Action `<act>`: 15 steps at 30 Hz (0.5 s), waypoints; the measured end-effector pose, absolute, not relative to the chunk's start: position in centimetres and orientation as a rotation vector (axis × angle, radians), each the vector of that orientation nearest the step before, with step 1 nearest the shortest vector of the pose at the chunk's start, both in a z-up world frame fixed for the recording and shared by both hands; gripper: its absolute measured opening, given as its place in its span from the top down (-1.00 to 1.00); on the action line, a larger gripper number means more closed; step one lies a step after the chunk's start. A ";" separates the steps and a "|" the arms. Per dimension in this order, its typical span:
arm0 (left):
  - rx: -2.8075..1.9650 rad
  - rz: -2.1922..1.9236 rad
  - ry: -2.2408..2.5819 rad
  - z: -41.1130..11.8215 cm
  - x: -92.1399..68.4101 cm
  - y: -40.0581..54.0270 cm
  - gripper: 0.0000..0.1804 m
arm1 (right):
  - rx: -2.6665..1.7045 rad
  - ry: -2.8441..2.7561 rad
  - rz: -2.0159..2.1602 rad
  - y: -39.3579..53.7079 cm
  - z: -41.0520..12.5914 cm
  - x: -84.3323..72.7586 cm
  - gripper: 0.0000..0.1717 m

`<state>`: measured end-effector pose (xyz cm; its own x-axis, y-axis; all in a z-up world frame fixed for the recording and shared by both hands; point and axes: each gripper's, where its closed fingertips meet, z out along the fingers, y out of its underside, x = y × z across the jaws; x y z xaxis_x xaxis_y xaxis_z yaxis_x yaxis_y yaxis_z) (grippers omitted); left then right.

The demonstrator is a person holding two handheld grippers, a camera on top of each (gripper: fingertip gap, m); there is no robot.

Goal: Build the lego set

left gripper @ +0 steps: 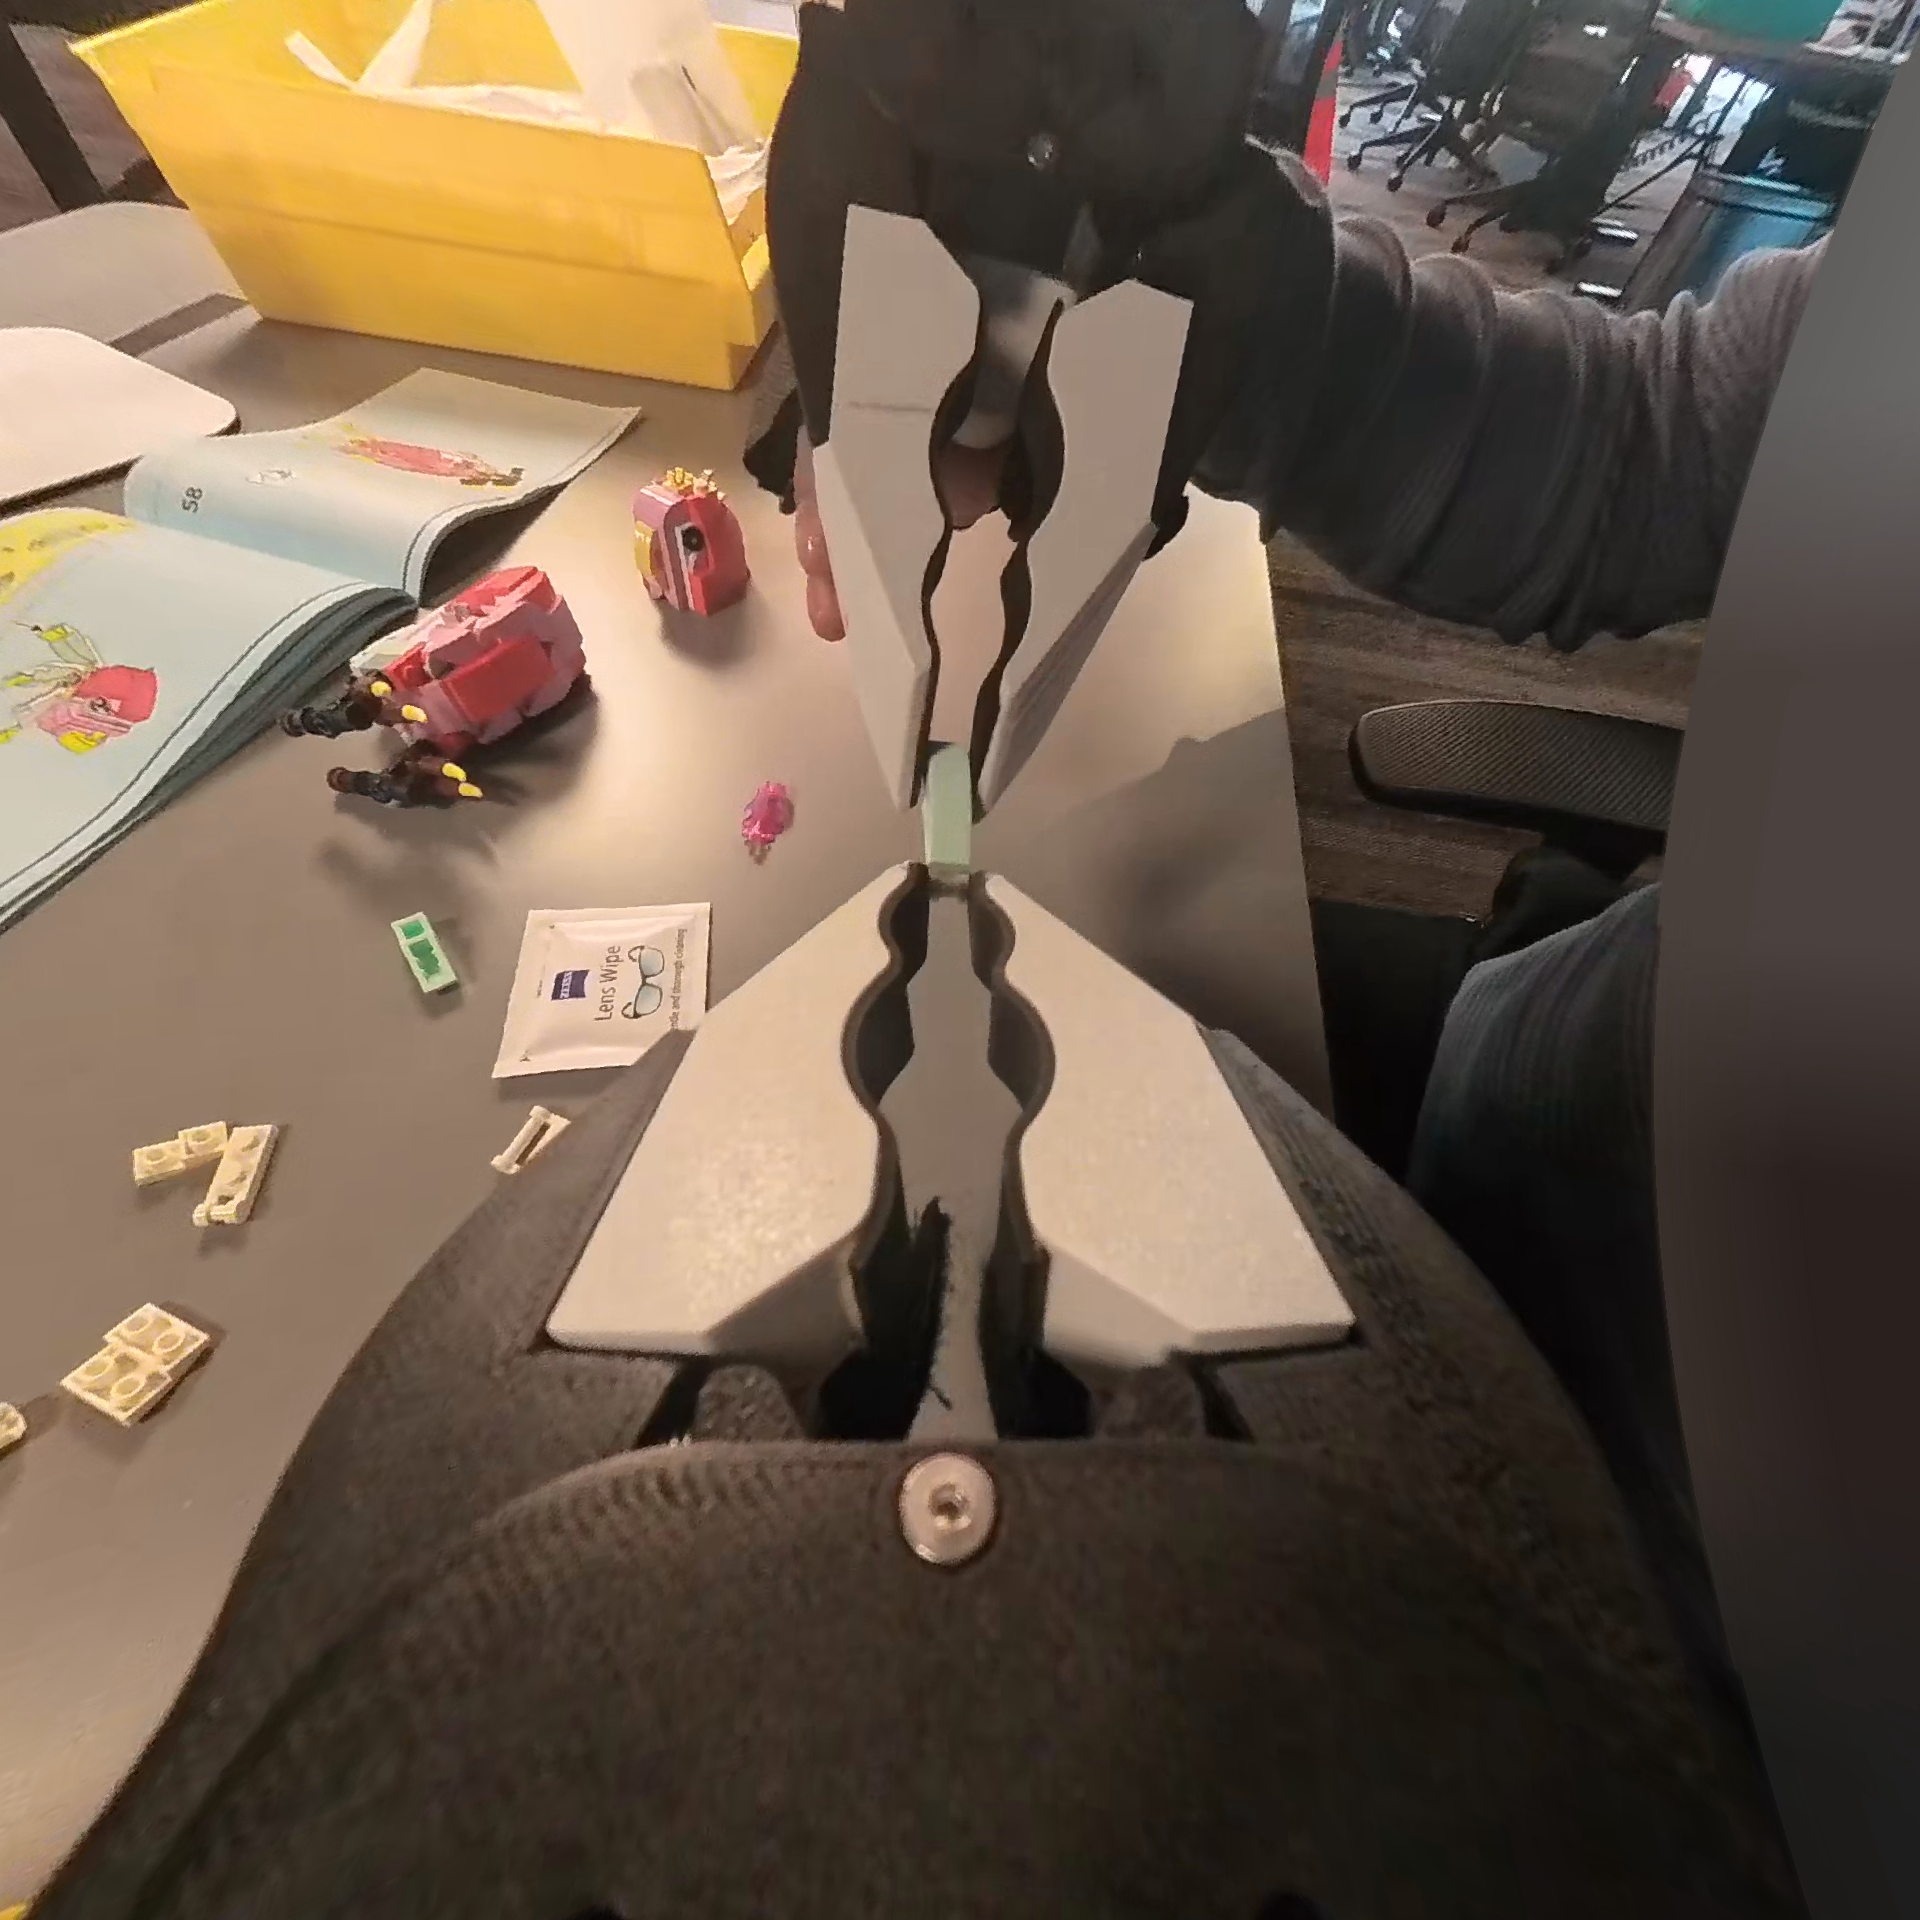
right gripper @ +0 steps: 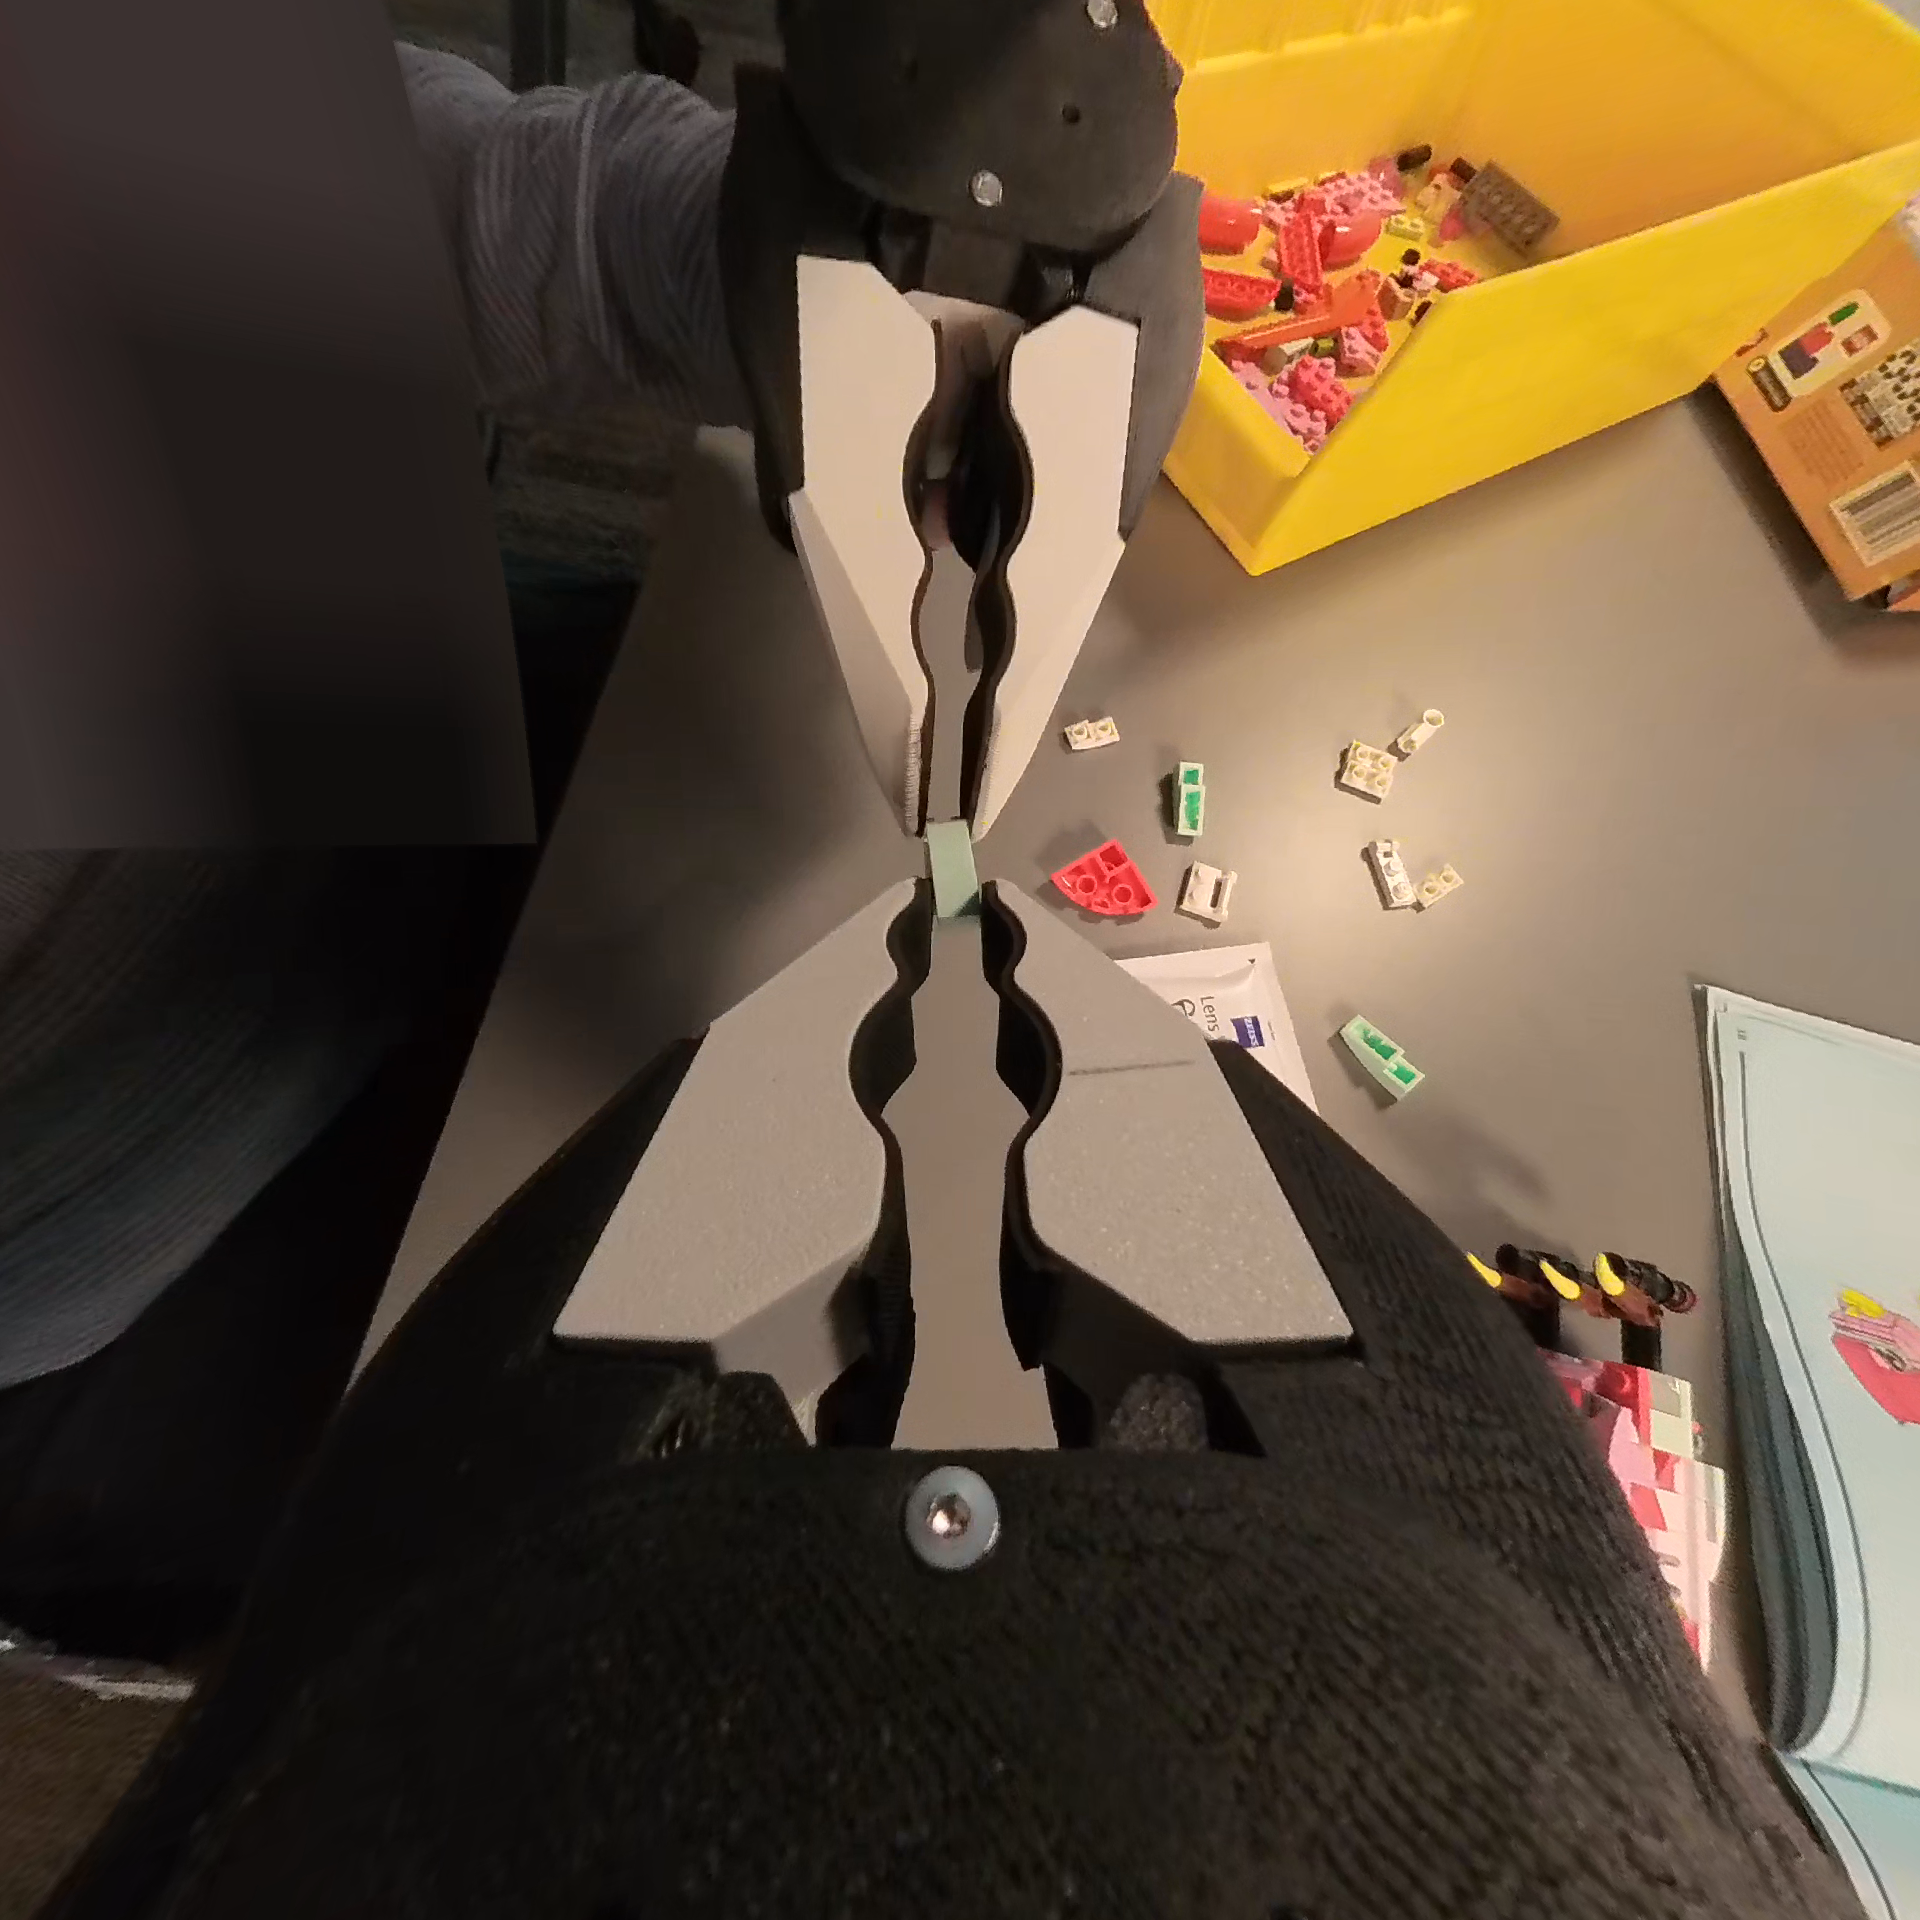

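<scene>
My left tool (left gripper: 943, 883) and my right tool (right gripper: 954, 902) met tip to tip at the centre of both frames, each nearly closed and clamped on an opposite end of one small pale-green brick (left gripper: 948, 821), held in the air above the grey table (left gripper: 208, 1018). In both views the pads pressed the brick's sides, and the piece bridged the short gap between the two pairs of fingertips. The table's edge ran just right of the tools in the left wrist view, with a chair arm (left gripper: 1517, 758) beyond it; open tabletop lay to the left. There, a white wipe sachet (left gripper: 603, 987) sat just beside my left tool, a green-and-white brick (left gripper: 426, 954) near it, cream plates (left gripper: 208, 1158) at lower left, a red-and-pink brick model (left gripper: 488, 665) and an open booklet (left gripper: 208, 582) at mid left, and a yellow bin (left gripper: 468, 197) at upper left. The brick looked smooth, slim, and mint-coloured.
</scene>
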<state>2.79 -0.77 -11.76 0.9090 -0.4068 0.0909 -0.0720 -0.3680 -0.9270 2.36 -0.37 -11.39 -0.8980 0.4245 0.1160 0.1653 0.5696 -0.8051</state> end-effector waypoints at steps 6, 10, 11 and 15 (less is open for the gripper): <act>-1.926 -0.371 0.351 -11.6 2.9 -0.7 0.93 | -0.487 -2.491 1.237 -0.3 -11.2 2.3 0.88; -1.925 -0.374 0.350 -11.5 3.0 -0.6 0.93 | -0.485 -2.474 1.224 -0.1 -11.2 2.3 0.83; -1.920 -0.377 0.349 -11.4 3.0 -0.6 0.93 | -0.485 -2.474 1.213 0.0 -11.3 2.3 0.80; -1.901 -0.393 0.319 -10.8 2.7 -0.5 0.93 | -0.489 -2.455 1.139 0.4 -11.9 2.1 0.65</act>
